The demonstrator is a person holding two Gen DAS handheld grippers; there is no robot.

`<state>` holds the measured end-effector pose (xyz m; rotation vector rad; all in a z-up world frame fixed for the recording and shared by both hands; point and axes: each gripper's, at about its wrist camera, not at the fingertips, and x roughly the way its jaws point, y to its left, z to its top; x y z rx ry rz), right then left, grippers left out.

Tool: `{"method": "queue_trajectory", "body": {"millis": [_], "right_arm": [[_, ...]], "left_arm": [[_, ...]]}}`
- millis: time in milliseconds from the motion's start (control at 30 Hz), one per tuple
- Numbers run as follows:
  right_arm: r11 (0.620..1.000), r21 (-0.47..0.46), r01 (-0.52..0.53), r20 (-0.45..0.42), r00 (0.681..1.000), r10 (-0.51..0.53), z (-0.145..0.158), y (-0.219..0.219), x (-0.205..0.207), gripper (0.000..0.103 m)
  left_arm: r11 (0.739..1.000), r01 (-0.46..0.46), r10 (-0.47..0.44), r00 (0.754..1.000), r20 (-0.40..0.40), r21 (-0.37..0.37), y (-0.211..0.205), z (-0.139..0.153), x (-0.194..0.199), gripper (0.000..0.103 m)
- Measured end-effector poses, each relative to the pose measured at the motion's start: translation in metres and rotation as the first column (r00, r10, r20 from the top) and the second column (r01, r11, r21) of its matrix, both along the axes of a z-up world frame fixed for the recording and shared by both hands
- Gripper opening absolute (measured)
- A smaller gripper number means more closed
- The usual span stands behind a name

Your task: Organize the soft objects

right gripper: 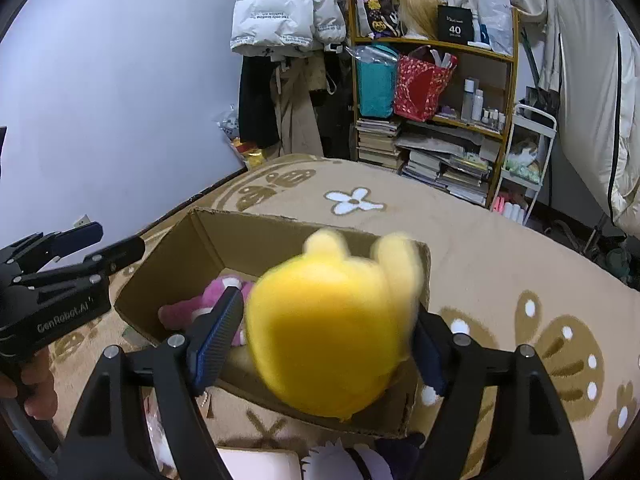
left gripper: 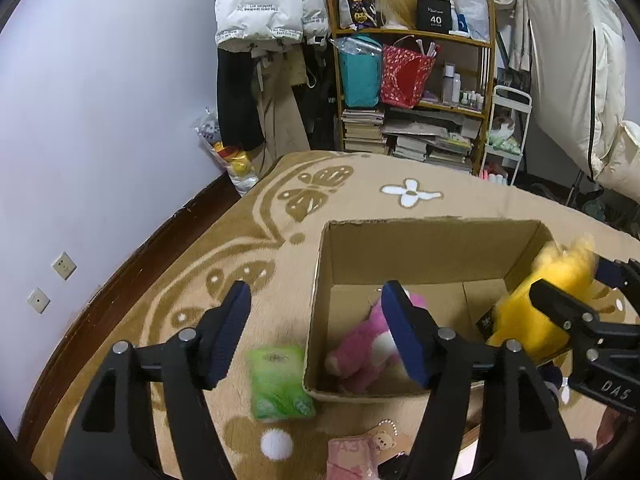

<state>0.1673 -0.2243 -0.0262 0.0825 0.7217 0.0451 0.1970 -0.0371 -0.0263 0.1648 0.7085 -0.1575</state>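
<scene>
While one pink plush (left gripper: 368, 344) fills the box (left gripper: 420, 252), one yellow plush (right gripper: 332, 332) hangs gripped.

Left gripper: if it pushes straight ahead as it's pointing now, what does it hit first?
Probably the cardboard box: the open left gripper straddles its near-left wall, with the pink plush just inside. Depth is unclear.

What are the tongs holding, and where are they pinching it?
The right tongs pinch the yellow plush toy by its sides, over the cardboard box. The left tongs hold nothing.
</scene>
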Motion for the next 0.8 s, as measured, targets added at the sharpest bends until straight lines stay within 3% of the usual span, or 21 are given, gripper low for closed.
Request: {"method": "queue_trajectory", "body": {"millis": [100,333,533,800], "right_arm": [[1.000,0.012,0.011,-0.003,1.000,-0.011,0.001,-0.004,-0.003,0.093],[0.998,0.051,0.034,-0.007,0.999,-0.034,0.007,-0.011,-0.010,0.103],[0.998,0.043,0.046,-0.006,0.999,-0.045,0.008,-0.013,-0.021,0.103],[0.995,0.070,0.066,-0.003,0.998,-0.066,0.006,-0.025,-0.032,0.103]], "left_arm": [[1.000,-0.006,0.006,1.000,-0.002,0.004,0.002,0.001,-0.003,0.073],[0.999,-0.042,0.042,0.999,-0.008,0.005,0.019,0.002,-0.011,0.096],[0.997,-0.075,0.076,0.995,-0.071,0.017,0.042,-0.012,-0.015,0.100],[0.992,-0.082,0.100,0.977,-0.188,0.099,0.056,-0.044,-0.013,0.100]]}}
